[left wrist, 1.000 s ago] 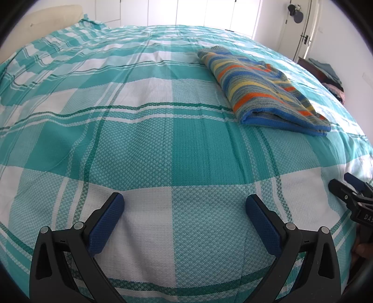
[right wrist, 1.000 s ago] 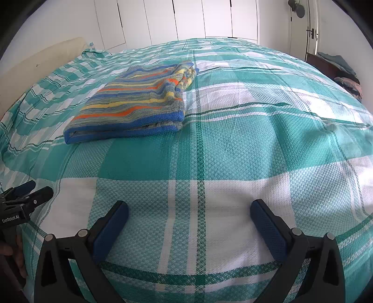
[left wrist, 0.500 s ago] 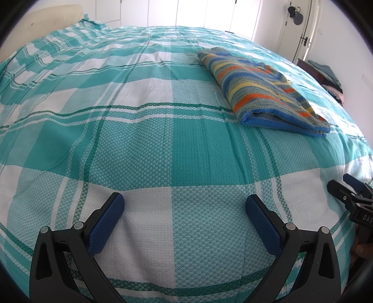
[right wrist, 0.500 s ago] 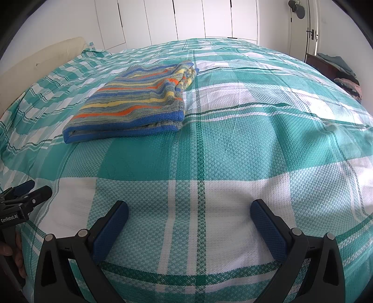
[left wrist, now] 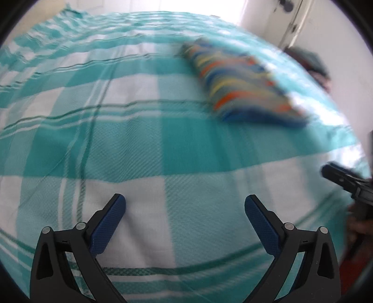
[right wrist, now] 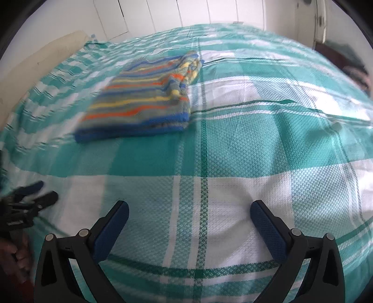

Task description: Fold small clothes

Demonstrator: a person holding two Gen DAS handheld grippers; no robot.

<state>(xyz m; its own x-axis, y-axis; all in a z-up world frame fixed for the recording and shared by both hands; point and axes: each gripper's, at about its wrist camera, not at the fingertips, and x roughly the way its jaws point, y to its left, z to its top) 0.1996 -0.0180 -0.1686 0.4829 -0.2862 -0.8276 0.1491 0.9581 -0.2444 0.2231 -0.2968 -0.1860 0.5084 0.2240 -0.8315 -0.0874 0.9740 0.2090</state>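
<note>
A folded striped garment point(right wrist: 142, 102), blue, grey, orange and yellow, lies flat on the teal and white checked bedspread point(right wrist: 233, 163). It also shows, blurred, in the left wrist view point(left wrist: 242, 88) at the upper right. My left gripper point(left wrist: 185, 207) is open and empty, low over the bedspread, well short of the garment. My right gripper point(right wrist: 190, 212) is open and empty, also short of the garment. Each gripper shows at the edge of the other's view: the right one point(left wrist: 345, 179), the left one point(right wrist: 28, 198).
A cream headboard or pillow point(right wrist: 39, 60) runs along the bed's far left. White wardrobe doors point(right wrist: 186, 14) stand behind the bed. A door and a pile of clothes point(left wrist: 312, 63) sit at the right beyond the bed's edge.
Both views have shifted and blurred: both grippers are moving, and the garment now sits nearer in the right wrist view. Both grippers stay open and empty.
</note>
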